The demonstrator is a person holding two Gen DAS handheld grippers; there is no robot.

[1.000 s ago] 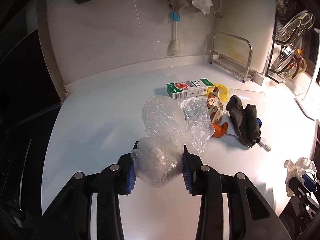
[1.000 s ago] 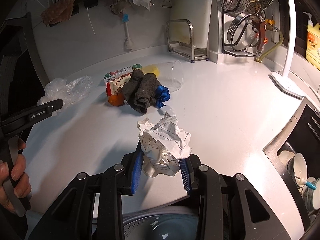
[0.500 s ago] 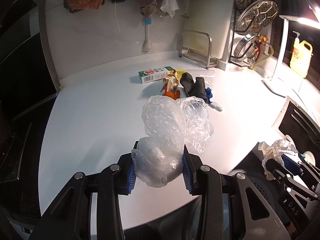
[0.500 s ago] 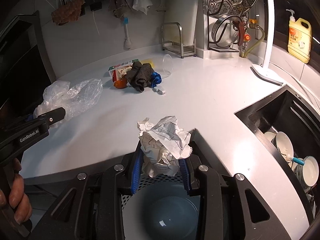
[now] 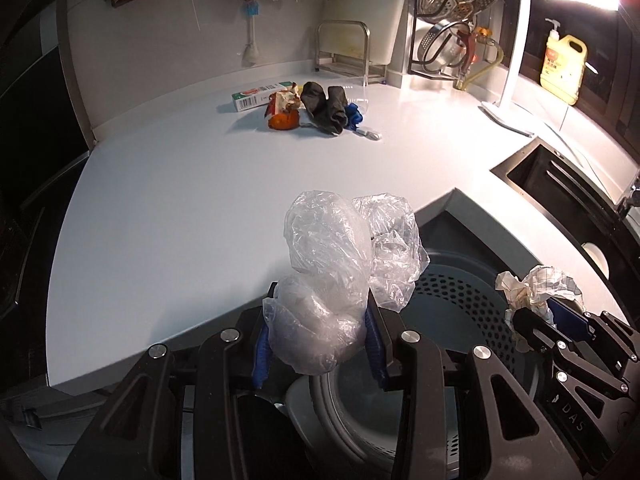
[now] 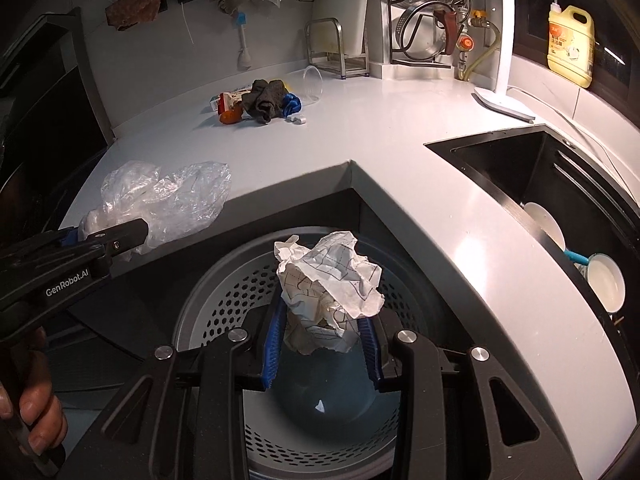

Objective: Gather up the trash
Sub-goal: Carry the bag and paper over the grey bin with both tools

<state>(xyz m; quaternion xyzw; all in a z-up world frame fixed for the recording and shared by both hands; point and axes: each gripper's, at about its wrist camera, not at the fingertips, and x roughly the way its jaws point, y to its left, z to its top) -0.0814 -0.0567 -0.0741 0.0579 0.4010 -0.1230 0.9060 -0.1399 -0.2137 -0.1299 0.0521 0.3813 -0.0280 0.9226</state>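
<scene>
My left gripper (image 5: pixel 318 344) is shut on a crumpled clear plastic bag (image 5: pixel 328 272) and holds it over the near rim of a grey perforated trash bin (image 5: pixel 452 296). My right gripper (image 6: pixel 320 348) is shut on a crumpled ball of lined white paper (image 6: pixel 332 284) directly above the open bin (image 6: pixel 224 304). The bin's blue-grey bottom looks bare. In the right wrist view the left gripper (image 6: pixel 100 236) with its bag (image 6: pixel 172 196) sits at the left. In the left wrist view the right gripper (image 5: pixel 544 316) with the paper (image 5: pixel 532 288) sits at the right.
More trash lies far back on the white counter (image 5: pixel 180 184): a green and white carton (image 5: pixel 256 98), a snack wrapper (image 5: pixel 282 102), an orange peel (image 5: pixel 284 120), a dark sock (image 5: pixel 326 108), a clear cup (image 6: pixel 312 82). A black sink (image 6: pixel 560 208) with dishes is at the right.
Both grippers have drawn back from the counter to above the bin, each still holding its trash. The pile on the counter now lies farther away.
</scene>
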